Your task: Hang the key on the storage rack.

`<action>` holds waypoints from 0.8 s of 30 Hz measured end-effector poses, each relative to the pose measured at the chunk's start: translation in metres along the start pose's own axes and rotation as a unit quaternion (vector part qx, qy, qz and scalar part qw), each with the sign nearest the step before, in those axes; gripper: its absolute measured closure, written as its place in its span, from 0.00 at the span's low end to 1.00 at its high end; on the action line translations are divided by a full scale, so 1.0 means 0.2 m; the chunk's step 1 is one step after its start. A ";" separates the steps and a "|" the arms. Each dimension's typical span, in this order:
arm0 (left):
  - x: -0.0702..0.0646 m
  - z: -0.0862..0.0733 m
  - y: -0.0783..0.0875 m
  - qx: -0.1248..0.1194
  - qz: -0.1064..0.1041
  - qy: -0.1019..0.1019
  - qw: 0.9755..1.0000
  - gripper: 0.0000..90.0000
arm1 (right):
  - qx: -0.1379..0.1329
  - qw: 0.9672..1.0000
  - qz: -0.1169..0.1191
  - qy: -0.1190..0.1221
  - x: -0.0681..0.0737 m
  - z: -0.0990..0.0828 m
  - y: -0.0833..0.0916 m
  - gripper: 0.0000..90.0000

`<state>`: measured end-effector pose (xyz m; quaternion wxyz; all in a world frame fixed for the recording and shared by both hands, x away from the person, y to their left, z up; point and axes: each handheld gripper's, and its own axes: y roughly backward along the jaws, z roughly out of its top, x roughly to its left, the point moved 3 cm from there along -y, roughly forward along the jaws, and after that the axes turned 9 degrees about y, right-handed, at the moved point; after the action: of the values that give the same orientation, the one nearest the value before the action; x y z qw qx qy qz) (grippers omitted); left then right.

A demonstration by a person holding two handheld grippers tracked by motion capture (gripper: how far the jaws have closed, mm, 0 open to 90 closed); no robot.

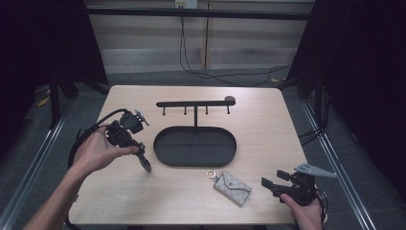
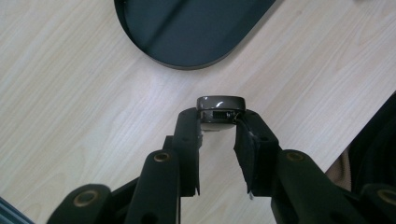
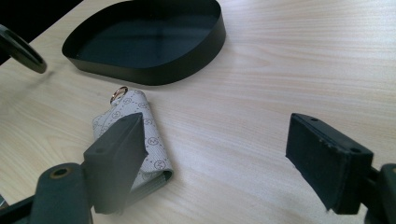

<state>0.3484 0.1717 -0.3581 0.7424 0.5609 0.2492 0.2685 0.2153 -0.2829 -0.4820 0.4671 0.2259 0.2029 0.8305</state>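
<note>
key pouch [image 1: 232, 188] grey, small monogram print, gold ring [image 3: 118, 94]; tray [image 1: 165, 152] black; watch [image 2: 220, 111] glossy dark grey; table [image 1: 258, 124] light woodgrain.

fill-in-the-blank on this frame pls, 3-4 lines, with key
1. The left claw is shut on a dark ____.
2. The patterned key pouch lies on the table in front of the black oval ____.
3. The right claw has its jaws ____, with nothing between them.
4. The gold ring is fixed to the ____.

Missing words: watch; tray; open; key pouch
</note>
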 end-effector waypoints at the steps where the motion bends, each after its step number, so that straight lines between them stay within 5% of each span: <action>1: 0.00 0.00 0.00 0.004 0.000 0.000 1.000 0.79 | 0.000 1.000 0.000 0.000 0.00 0.00 0.00 0.22; 24: 0.06 0.18 0.10 0.026 0.017 0.021 0.999 0.79 | 0.000 1.000 0.002 -0.002 0.00 0.00 0.00 0.22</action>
<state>0.3784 0.1586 -0.3310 0.7176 0.5783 0.2624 0.2859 0.2156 -0.2830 -0.4822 0.4660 0.2284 0.2018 0.8307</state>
